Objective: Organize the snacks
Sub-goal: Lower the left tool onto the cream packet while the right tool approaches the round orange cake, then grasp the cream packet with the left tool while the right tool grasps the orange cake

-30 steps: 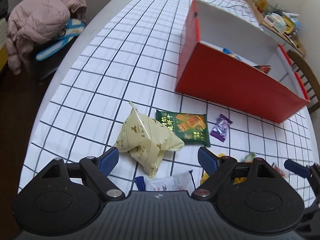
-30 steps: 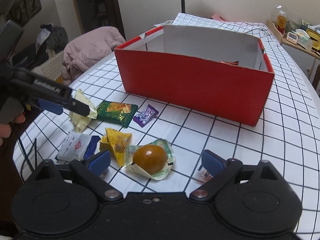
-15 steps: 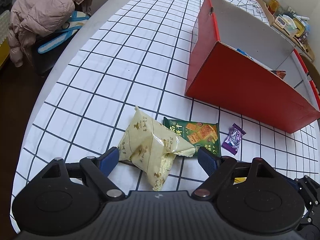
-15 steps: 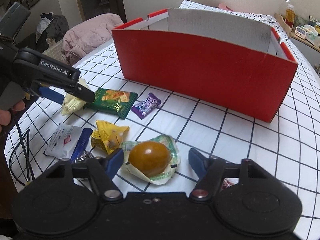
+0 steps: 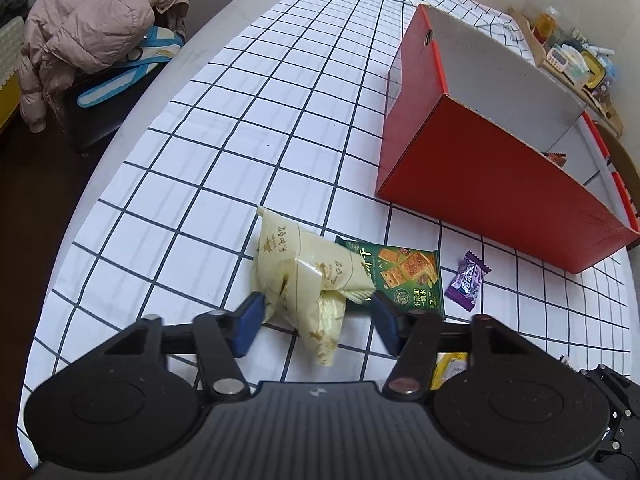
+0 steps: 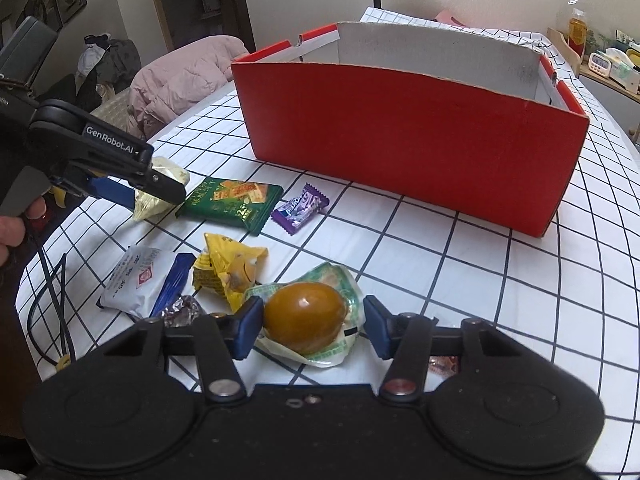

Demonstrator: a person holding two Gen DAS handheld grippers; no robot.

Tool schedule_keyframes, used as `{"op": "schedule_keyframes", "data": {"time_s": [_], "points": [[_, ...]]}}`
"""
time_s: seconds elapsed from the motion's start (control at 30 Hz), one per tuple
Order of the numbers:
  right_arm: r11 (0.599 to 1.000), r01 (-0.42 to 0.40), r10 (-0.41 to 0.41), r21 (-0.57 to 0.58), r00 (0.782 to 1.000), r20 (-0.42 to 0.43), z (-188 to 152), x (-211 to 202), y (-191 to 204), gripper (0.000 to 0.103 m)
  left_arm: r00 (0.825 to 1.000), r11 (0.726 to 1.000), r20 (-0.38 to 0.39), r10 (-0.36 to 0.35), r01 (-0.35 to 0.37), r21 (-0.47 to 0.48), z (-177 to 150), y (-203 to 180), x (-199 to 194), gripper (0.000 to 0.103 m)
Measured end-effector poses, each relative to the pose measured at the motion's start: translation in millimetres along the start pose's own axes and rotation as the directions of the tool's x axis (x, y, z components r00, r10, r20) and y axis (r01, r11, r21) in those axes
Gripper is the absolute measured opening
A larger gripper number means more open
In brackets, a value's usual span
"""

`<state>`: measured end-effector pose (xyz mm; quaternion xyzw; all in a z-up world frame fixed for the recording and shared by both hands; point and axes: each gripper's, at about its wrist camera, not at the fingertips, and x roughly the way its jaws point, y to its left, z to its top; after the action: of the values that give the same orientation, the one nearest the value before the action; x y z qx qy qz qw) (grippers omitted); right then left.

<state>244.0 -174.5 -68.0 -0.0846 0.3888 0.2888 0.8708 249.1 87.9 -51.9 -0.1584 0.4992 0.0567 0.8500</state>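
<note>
My left gripper [image 5: 318, 330] is open around a pale yellow snack bag [image 5: 304, 280] lying on the checked tablecloth; its left pad touches the bag. My right gripper [image 6: 314, 330] is open around a packaged brown egg [image 6: 305, 318]; its left pad touches the wrapper. A green cracker pack [image 5: 404, 276] and a purple candy [image 5: 466, 280] lie just beyond the yellow bag. The red cardboard box [image 6: 404, 136] stands open behind them, with a few snacks inside [image 5: 554, 158]. The left gripper also shows in the right wrist view [image 6: 156, 190].
A yellow wrapper [image 6: 230, 268], a white sachet [image 6: 134, 280], a blue stick pack [image 6: 172, 286] and a foil candy [image 6: 182, 310] lie left of the egg. A pink jacket [image 5: 92, 28] hangs on a chair beyond the table's left edge. A shelf with clutter [image 5: 576, 60] stands far right.
Both grippers moved forward and down over their snacks. The left now straddles the yellow bag, the right straddles the egg, and both jaws have narrowed.
</note>
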Motion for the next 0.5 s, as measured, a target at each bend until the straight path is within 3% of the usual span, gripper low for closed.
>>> {"op": "schedule_keyframes", "data": {"time_s": [0.5], "points": [[1.0,0.029,-0.03,0.008,0.996,0.088,-2,-37,3,0.053,0.997,0.999,0.076,-0.024,0.026,-0.029,-9,16,-34,0.031]]}}
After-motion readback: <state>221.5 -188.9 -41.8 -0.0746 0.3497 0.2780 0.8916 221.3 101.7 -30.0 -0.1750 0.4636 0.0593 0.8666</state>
